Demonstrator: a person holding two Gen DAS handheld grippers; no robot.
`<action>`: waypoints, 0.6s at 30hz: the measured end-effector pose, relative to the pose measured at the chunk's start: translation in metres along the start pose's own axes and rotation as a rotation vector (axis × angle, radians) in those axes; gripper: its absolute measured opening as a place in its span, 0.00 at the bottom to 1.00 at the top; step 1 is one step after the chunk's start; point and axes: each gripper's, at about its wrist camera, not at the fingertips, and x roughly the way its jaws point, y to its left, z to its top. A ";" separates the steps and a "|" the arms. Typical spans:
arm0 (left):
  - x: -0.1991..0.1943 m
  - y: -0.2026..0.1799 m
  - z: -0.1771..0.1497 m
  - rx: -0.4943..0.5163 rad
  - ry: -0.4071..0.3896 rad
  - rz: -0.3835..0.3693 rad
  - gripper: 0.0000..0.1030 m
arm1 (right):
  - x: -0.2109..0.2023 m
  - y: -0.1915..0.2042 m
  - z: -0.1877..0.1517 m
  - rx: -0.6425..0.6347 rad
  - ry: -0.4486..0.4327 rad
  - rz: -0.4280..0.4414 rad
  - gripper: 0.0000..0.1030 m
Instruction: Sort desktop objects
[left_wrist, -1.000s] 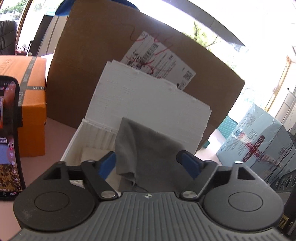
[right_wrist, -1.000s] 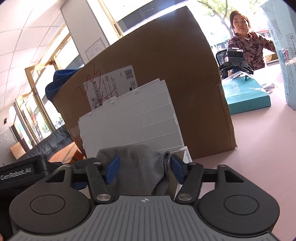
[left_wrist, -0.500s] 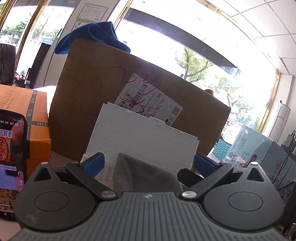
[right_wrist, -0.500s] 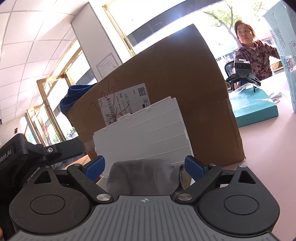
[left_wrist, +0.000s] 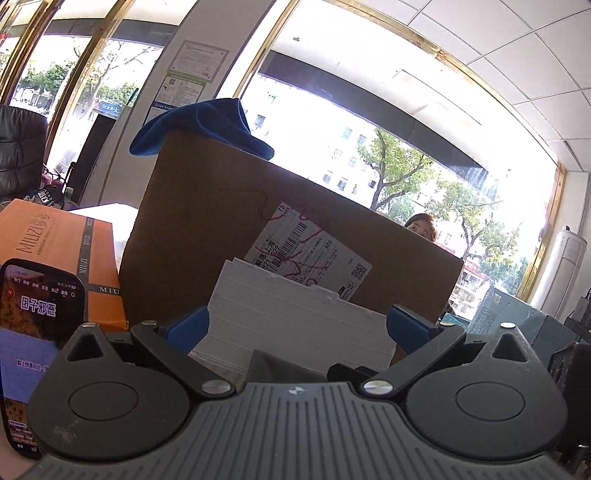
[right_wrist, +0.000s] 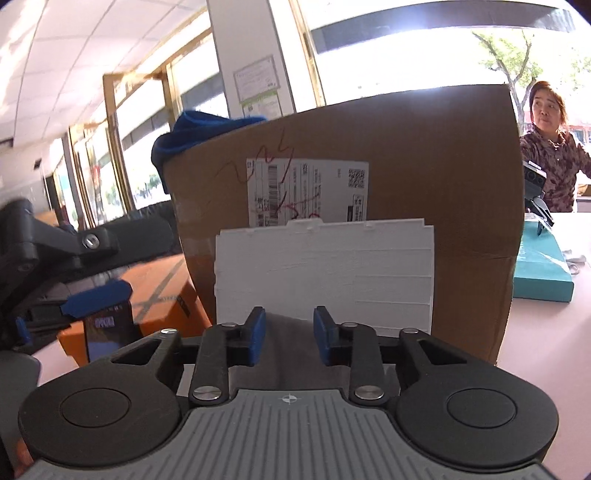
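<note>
Between the jaws: the left gripper (left_wrist: 295, 328) has its blue pads spread wide apart with nothing held; the right gripper (right_wrist: 289, 334) has its pads drawn partly in but clearly parted, with nothing clamped.
Task's thing: a grey cloth (right_wrist: 286, 354) lies just beyond and below both grippers, in front of the upright white foam lid (right_wrist: 325, 273); whether it sits fully inside the foam box cannot be told, since the gripper bodies hide its lower part.
Cloth's look: dull grey, soft and limp, with a gentle fold; only its top edge shows in the left wrist view (left_wrist: 284, 367).
Step in hand: the cloth looks set down and free of both grippers, so this reads as backing off after placing it.
Doing it well: lift straight back with pads apart so no fold snags and drags the cloth out; keep clear of the foam lid, which probably tips easily.
Further out: a brown cardboard box (right_wrist: 424, 155) stands behind the lid, a blue cloth (left_wrist: 207, 125) draped on its top.
Left side: a phone (left_wrist: 35, 332) stands lit beside an orange box (left_wrist: 62, 240).
Right side: a teal box (right_wrist: 541, 273) rests on the pink bench (right_wrist: 546, 369), and a person (right_wrist: 554, 147) stands beyond it.
</note>
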 end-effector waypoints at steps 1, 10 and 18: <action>-0.001 0.001 0.001 -0.004 -0.005 0.001 1.00 | 0.007 0.001 0.001 -0.008 0.027 -0.034 0.22; 0.003 0.006 0.001 -0.041 0.010 0.005 1.00 | 0.041 0.006 -0.008 -0.040 0.163 -0.191 0.22; 0.004 0.009 0.001 -0.075 0.027 0.003 1.00 | 0.055 0.002 -0.013 0.020 0.292 -0.193 0.22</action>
